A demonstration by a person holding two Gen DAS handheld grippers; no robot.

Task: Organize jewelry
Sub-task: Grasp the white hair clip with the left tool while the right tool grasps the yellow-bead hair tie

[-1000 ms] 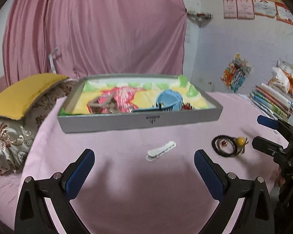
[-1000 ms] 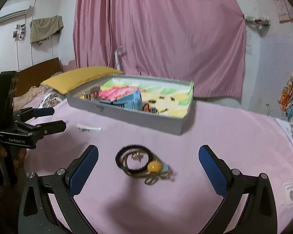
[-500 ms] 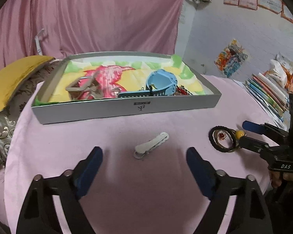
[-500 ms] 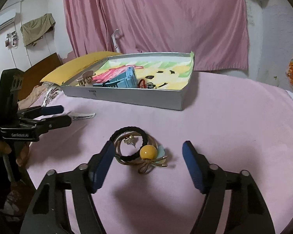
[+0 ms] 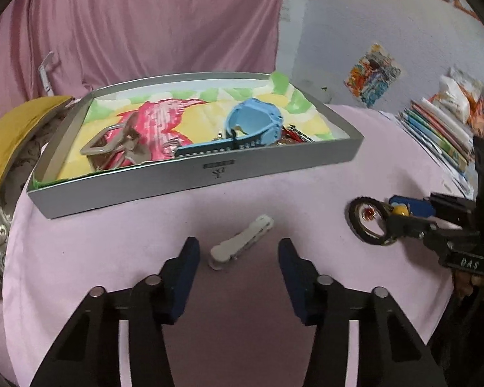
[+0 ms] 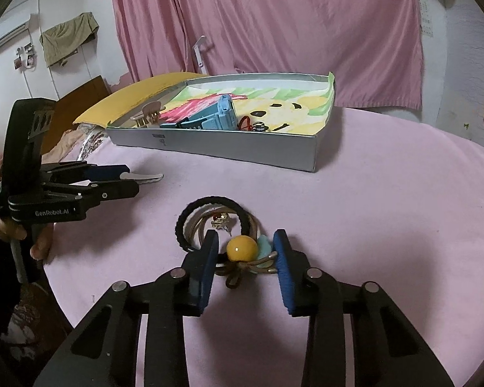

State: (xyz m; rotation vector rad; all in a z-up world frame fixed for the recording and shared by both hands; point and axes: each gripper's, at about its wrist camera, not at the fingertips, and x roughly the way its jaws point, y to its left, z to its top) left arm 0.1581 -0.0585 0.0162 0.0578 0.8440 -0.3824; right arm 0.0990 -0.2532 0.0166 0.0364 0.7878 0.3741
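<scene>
Matt pink cloth over worktop; glossy yellow bead; matt grey card tray; smooth white plastic clip.

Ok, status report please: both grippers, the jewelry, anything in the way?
Left gripper closing around white clip, no contact yet. Right gripper closing around yellow-bead tie, not gripped yet. Tray beyond, path clear.
</scene>
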